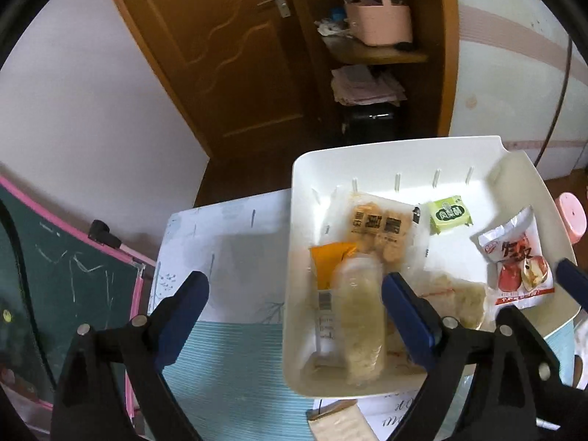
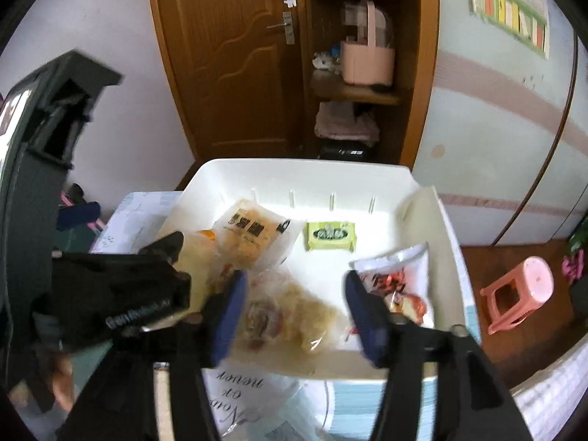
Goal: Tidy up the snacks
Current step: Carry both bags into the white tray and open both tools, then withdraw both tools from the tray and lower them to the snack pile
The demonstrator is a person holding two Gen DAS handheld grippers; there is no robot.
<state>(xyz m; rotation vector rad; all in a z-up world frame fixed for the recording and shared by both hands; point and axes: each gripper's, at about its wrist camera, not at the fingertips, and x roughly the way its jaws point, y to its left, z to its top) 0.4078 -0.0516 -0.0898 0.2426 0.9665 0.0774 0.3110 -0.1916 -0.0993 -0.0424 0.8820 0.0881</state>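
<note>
A white bin (image 1: 397, 154) (image 2: 294, 172) stands on the table and holds several snack packs. A long pack with an orange top (image 1: 358, 316) lies blurred at the bin's left side, between my left gripper's fingers. A clear pack of brown snacks (image 1: 378, 228) (image 2: 253, 235), a green pack (image 1: 450, 214) (image 2: 330, 235), a red-and-white pack (image 1: 518, 261) (image 2: 400, 279) and a pale crumbly pack (image 2: 294, 312) also lie inside. My left gripper (image 1: 294, 294) is open, its right finger over the bin. My right gripper (image 2: 294, 294) is open above the pale pack.
The table has a pale cloth (image 1: 228, 242) and a paper with writing (image 2: 242, 404) near the front. A chalkboard with a pink frame (image 1: 73, 286) stands at the left. A pink stool (image 2: 522, 290) is on the floor at the right. A wooden door and shelves are behind.
</note>
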